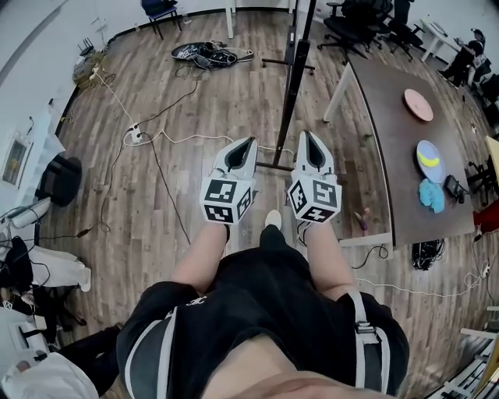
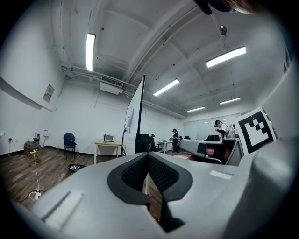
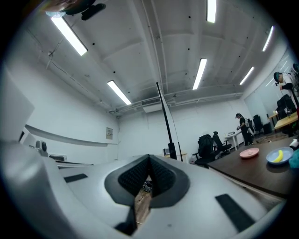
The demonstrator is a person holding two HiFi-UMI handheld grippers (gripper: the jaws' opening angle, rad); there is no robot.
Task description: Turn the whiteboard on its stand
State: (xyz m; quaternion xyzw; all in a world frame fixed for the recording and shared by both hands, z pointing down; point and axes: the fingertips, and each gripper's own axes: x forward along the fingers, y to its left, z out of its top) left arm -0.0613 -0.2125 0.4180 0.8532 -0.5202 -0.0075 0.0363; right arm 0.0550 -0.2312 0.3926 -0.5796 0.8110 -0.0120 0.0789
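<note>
The whiteboard (image 1: 295, 82) stands edge-on to me on the wood floor, a thin dark bar from above, its stand foot (image 1: 274, 165) just beyond my hands. In the left gripper view the whiteboard (image 2: 138, 116) rises as a narrow upright panel; in the right gripper view the whiteboard (image 3: 166, 121) looks like a thin dark post. My left gripper (image 1: 248, 141) is held left of the board's near end, jaws shut and empty. On the other side my right gripper (image 1: 305, 134) is also shut with nothing in it. Neither touches the board.
A long brown table (image 1: 386, 148) stands at the right with a pink plate (image 1: 418, 104), a blue plate (image 1: 429, 160) and a teal cloth (image 1: 431, 195). Cables and a power strip (image 1: 137, 137) trail over the floor at left. Office chairs (image 1: 355, 23) stand behind.
</note>
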